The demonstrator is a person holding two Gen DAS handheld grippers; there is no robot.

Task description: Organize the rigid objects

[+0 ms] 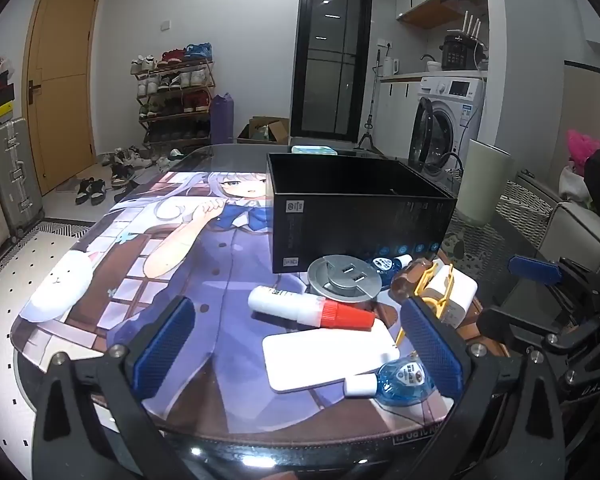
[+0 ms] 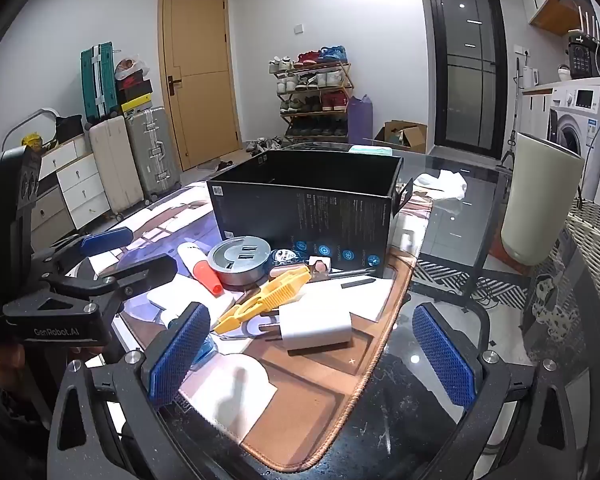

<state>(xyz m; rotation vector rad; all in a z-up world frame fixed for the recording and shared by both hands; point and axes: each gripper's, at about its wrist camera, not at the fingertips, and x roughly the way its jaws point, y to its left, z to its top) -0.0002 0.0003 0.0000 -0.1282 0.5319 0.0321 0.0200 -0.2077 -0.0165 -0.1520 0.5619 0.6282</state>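
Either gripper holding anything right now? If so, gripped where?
Nothing is held. The left gripper and right gripper both stand wide open above the mat, their fingers touching none of the items; the white charger lies loose ahead of the right one.

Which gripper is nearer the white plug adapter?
Right. The right gripper has the white plug adapter just ahead between its open fingers; the left gripper sits off to its left.

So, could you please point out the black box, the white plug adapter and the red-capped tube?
black box (image 2: 300,208): right wrist view, front wall.
white plug adapter (image 2: 316,326): right wrist view, body.
red-capped tube (image 1: 348,315): left wrist view, red cap.
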